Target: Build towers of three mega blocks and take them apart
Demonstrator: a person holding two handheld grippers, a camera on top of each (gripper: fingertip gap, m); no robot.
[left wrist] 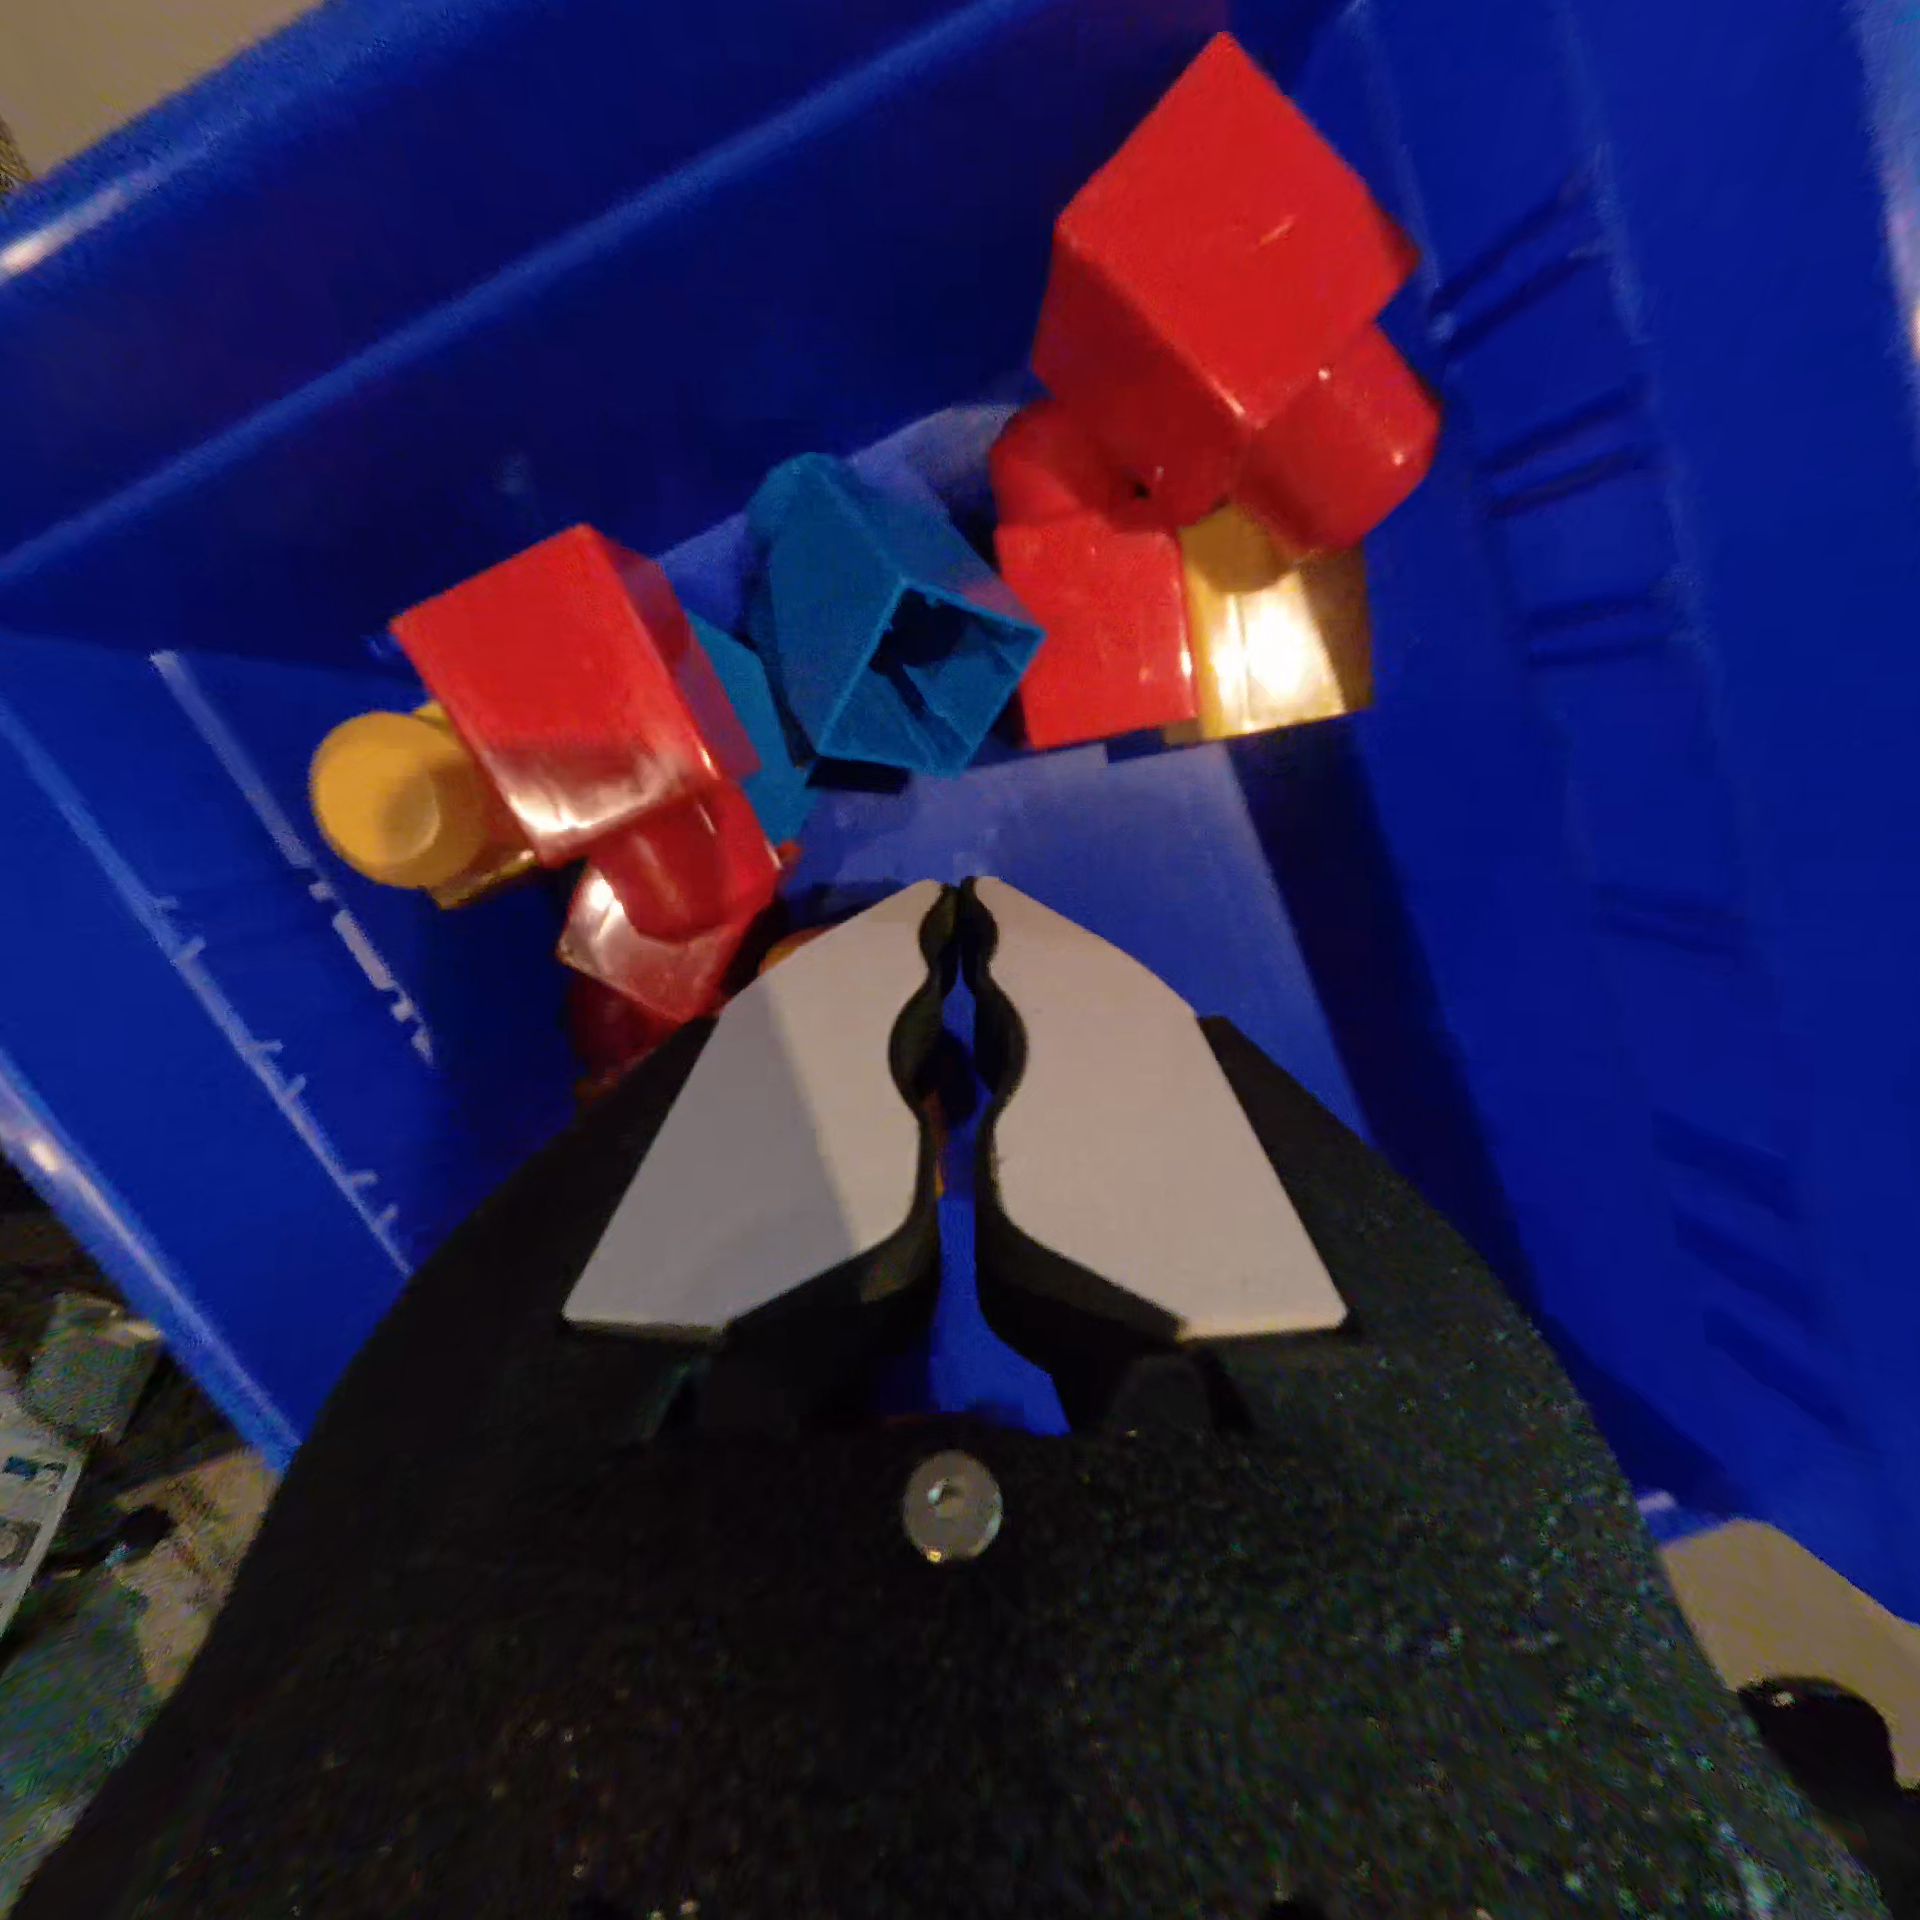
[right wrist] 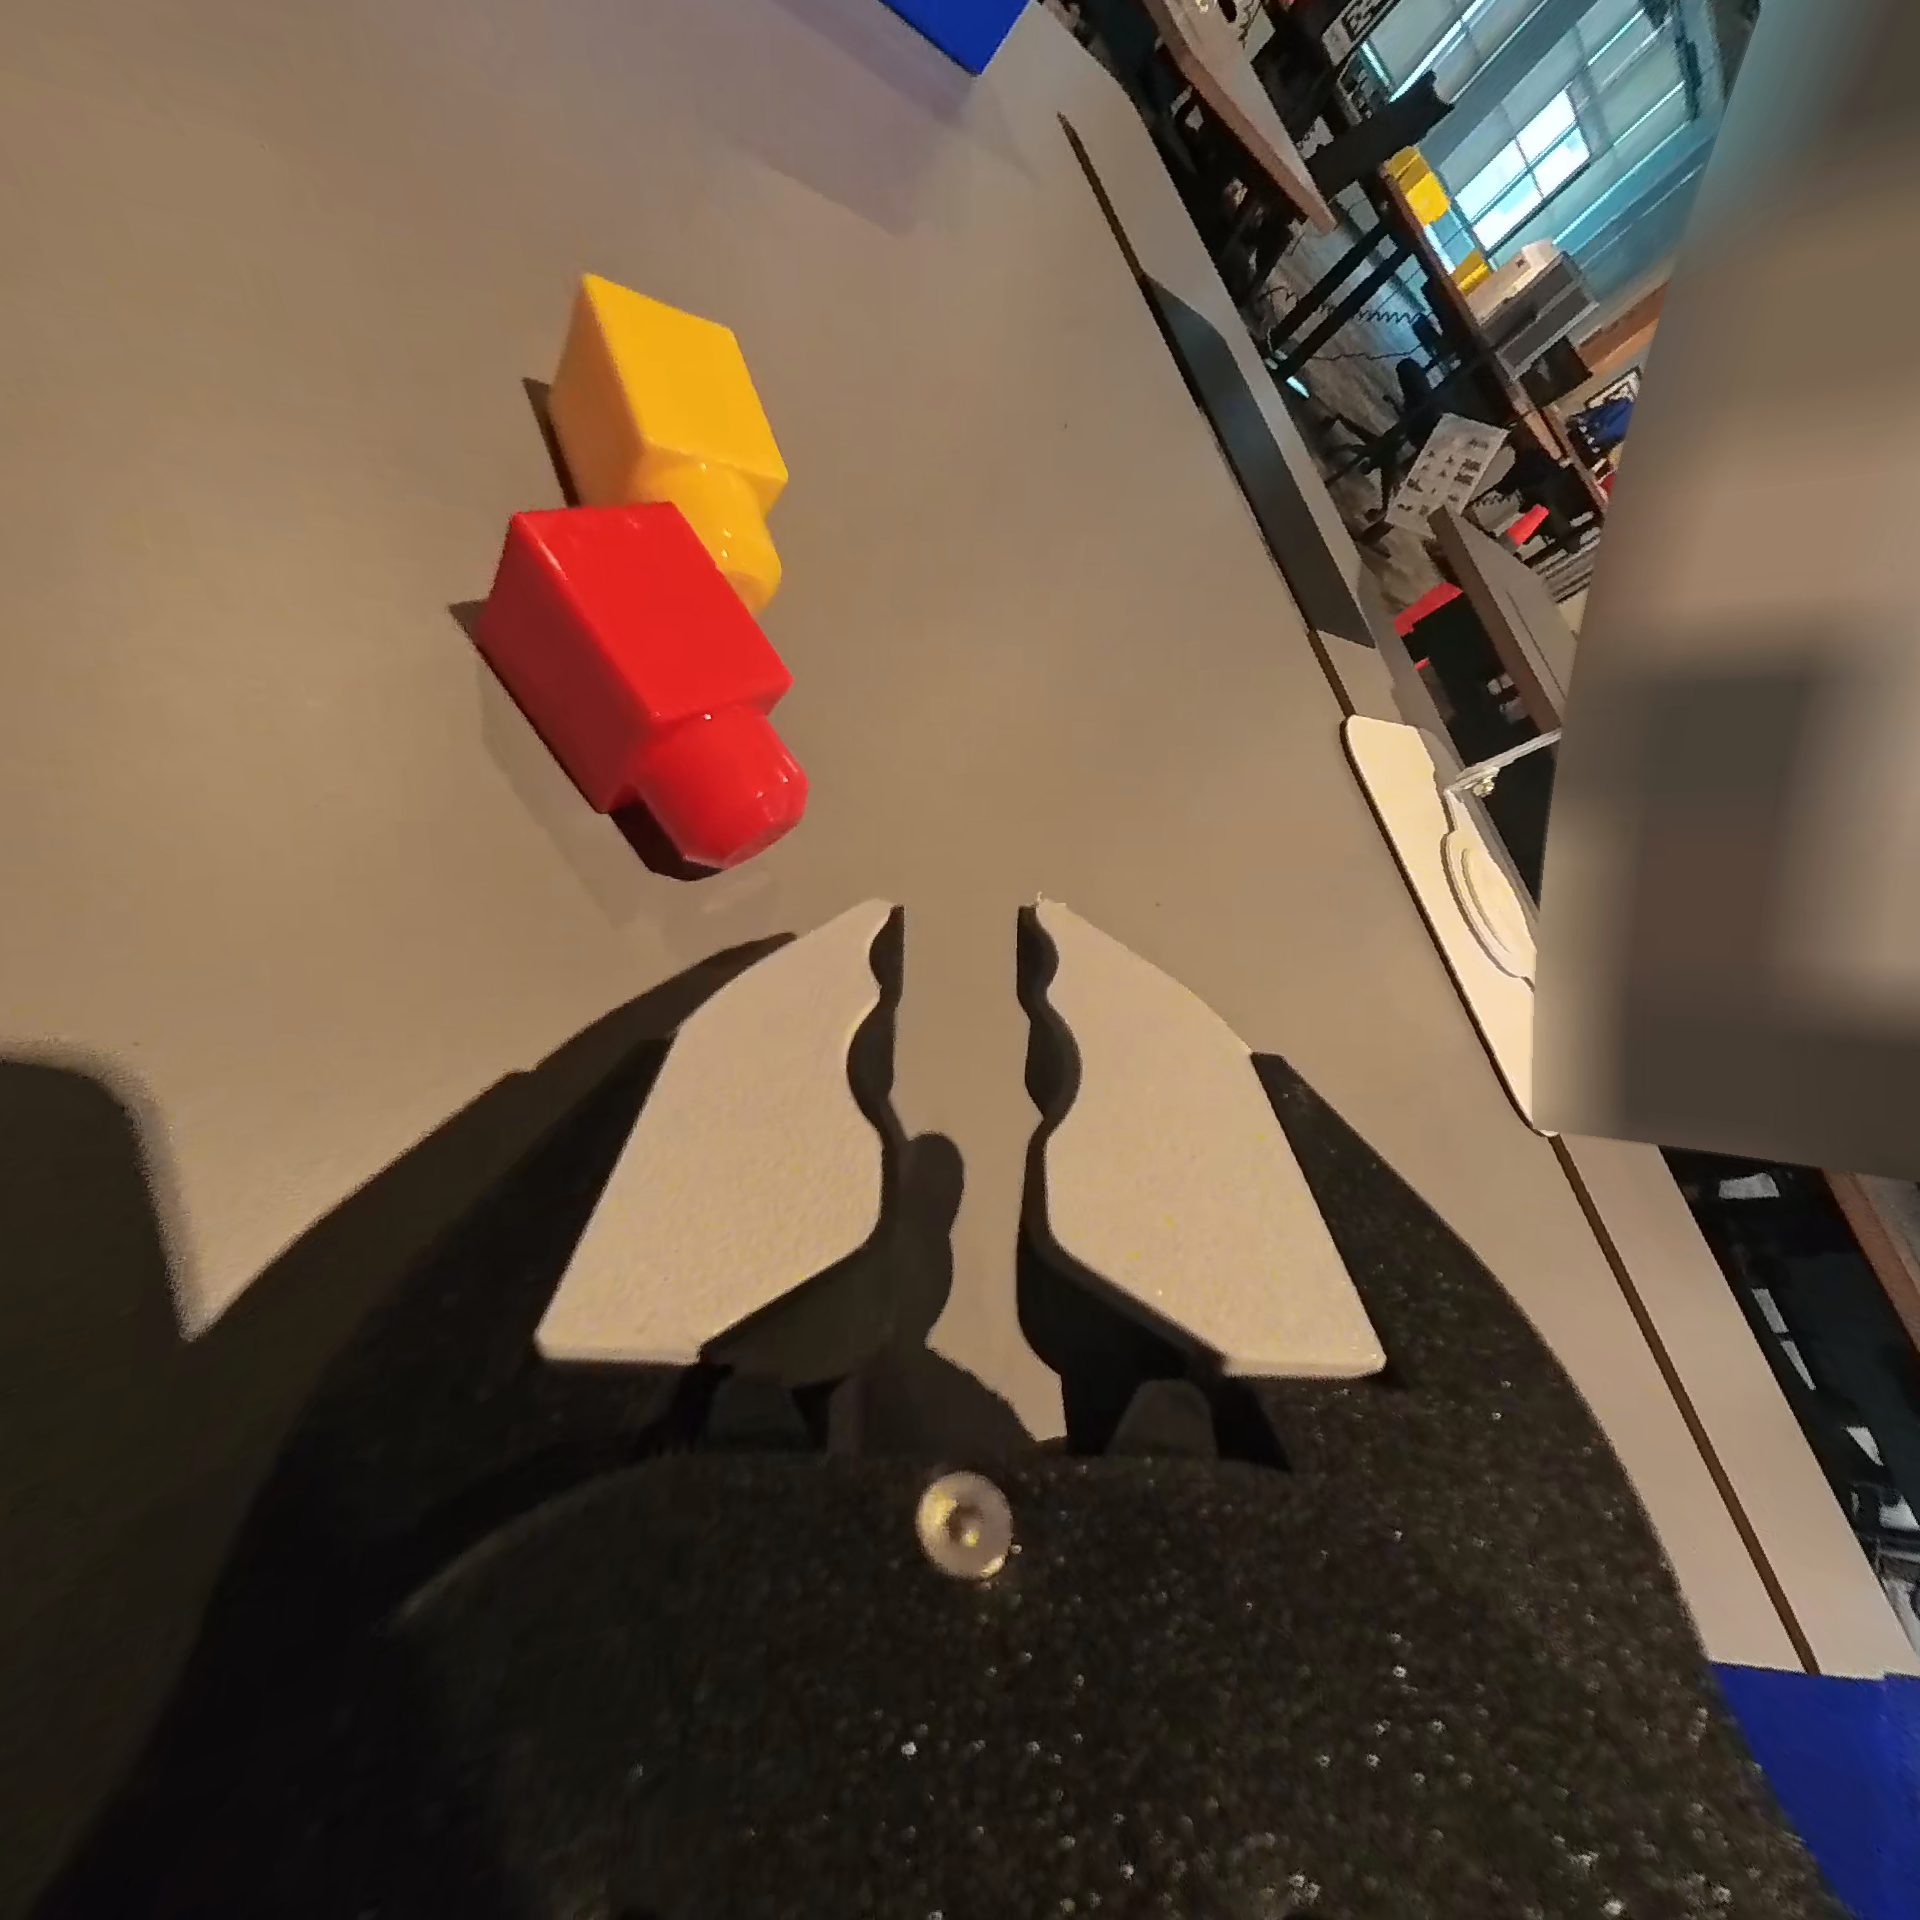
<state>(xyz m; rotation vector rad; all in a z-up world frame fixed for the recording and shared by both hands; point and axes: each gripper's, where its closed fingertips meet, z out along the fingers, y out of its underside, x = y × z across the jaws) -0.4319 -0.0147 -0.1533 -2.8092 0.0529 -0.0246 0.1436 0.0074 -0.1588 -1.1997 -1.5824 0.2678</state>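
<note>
In the left wrist view my left gripper (left wrist: pixel 958 894) is inside a blue bin (left wrist: pixel 520 312), its tips pressed together with nothing between them. Just beyond it lie loose mega blocks: a red one (left wrist: pixel 561 686) and a yellow one (left wrist: pixel 384 800) at the left, a teal one (left wrist: pixel 894 634) in the middle, and red ones (left wrist: pixel 1216 239) and a yellow one (left wrist: pixel 1278 644) at the right. In the right wrist view my right gripper (right wrist: pixel 961 914) is open and empty over the grey table (right wrist: pixel 312 260). A red block (right wrist: pixel 634 665) and a yellow block (right wrist: pixel 665 405) stand side by side on the table, ahead and to its left.
The bin's walls (left wrist: pixel 1662 727) close in on the left gripper on both sides. The table's edge (right wrist: pixel 1247 520) runs to the right of the right gripper, with a white plate-like fixture (right wrist: pixel 1455 883) beside it. Blue bin corners show at the top (right wrist: pixel 956 26) and bottom right (right wrist: pixel 1808 1745). It is some 5 cm from my right tips to the red block (right wrist: pixel 634 665).
</note>
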